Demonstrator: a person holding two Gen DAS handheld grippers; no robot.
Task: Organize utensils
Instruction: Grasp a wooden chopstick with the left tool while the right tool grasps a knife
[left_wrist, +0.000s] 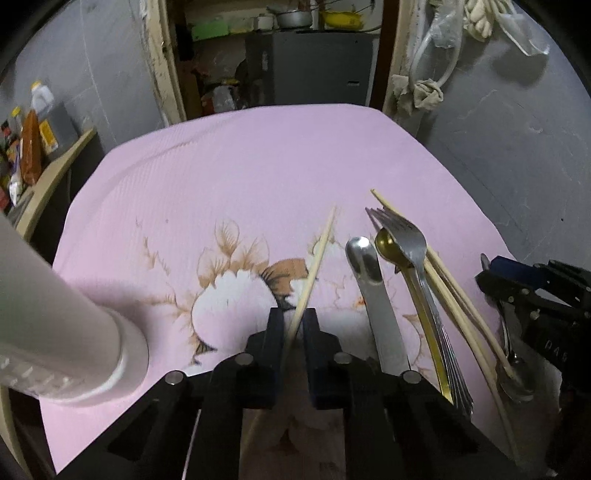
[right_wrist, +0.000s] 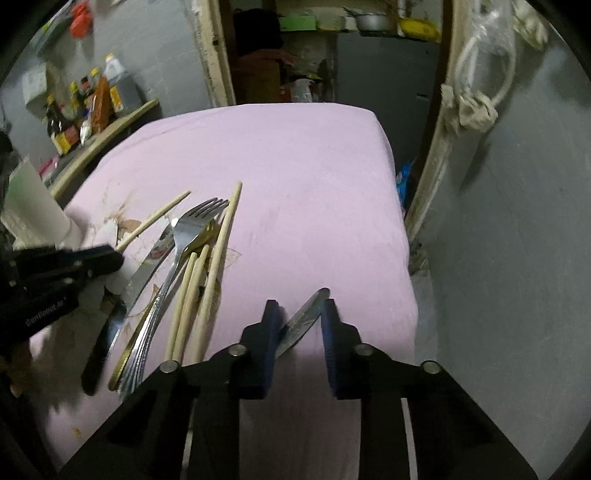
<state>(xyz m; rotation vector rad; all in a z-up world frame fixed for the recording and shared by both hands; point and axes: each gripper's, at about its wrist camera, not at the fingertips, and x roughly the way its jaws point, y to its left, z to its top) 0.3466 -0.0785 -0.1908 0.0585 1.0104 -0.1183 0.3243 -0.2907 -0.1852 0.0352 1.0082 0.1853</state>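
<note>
My left gripper (left_wrist: 293, 314) is shut on a single wooden chopstick (left_wrist: 316, 264) that points up and away over the pink cloth (left_wrist: 240, 177). It also shows in the right wrist view (right_wrist: 153, 219). To its right lie a table knife (left_wrist: 373, 288), a gold spoon (left_wrist: 388, 245), a steel fork (left_wrist: 410, 243) and more chopsticks (left_wrist: 454, 291). My right gripper (right_wrist: 299, 310) holds a steel knife (right_wrist: 304, 317) slanted between its blue fingers, just above the cloth. The pile also shows in the right wrist view: the fork (right_wrist: 184, 236) and the chopsticks (right_wrist: 214, 266).
A white cylindrical holder (left_wrist: 55, 332) stands at the left of the cloth. A shelf with bottles (right_wrist: 85, 103) is at the far left. Grey walls and a doorway with clutter lie beyond the table's far edge. A dark-handled utensil (right_wrist: 99, 350) lies at the left of the pile.
</note>
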